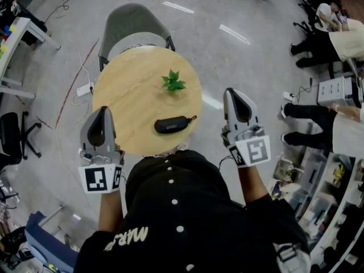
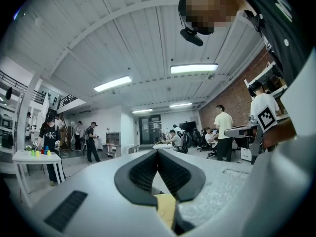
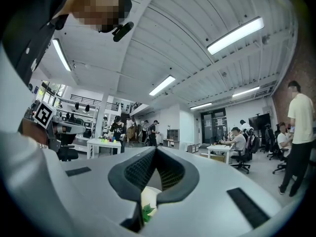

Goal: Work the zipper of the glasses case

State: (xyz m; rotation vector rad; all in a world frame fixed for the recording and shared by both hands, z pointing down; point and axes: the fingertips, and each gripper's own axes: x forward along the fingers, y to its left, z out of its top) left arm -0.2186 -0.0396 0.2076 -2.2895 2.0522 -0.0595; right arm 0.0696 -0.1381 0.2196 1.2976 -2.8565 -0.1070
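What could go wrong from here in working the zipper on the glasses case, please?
The glasses case lies loose on the table; tugging its zipper pull without pinning it could slide it off the near edge.
The left gripper and right gripper are both shut; arriving like that would likely just shove the case.
The small plant stands close behind and could get knocked.

The person holds the left gripper [image 1: 103, 118] and right gripper [image 1: 235, 98] level and apart, both with jaws closed, empty.
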